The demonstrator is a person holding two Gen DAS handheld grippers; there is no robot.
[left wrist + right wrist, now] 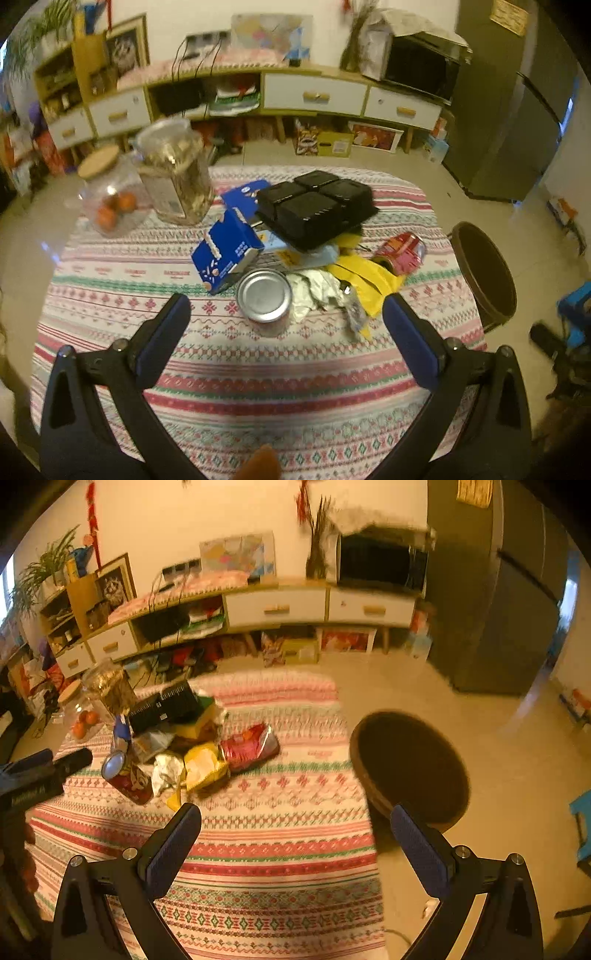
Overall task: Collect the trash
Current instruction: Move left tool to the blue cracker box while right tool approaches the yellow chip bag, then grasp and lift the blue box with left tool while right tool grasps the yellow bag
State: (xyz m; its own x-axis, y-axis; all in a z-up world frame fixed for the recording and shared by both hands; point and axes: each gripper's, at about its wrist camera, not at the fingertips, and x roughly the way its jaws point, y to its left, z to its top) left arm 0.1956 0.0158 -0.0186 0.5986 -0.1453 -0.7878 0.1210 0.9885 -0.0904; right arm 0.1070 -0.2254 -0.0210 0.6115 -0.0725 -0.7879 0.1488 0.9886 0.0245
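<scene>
Left gripper (286,308): fingers spread wide, nothing between them, hovering over the near half of the table (110,332). The can (264,300) stands upright just beyond the tips, roughly centred in the gap, not touched.

Right gripper (295,823): also spread wide and empty, over the table's right edge. The left gripper (55,766) shows at the left edge of the right wrist view, near the can (125,775).

Trash sits in a pile mid-table:
- blue carton (225,254) on its side, just left of and beyond the can
- black tray (317,210) at the far side of the pile, lying on top of other scraps
- crumpled foil (317,291) touching the can's right side
- yellow wrapper (365,280) right of the foil
- crushed red can (400,251) at the pile's right end, on its side

Bin (484,273): dark, round, open, on the floor just off the table's right edge. In the right wrist view the bin (410,768) sits just beyond the right finger.

Far left corner of the table: tall jar (173,173) with pale contents, and left of it a cork-lidded jar (107,192) holding orange fruit. Both upright, both blurred.

Sideboard (314,94) along the far wall.
</scene>
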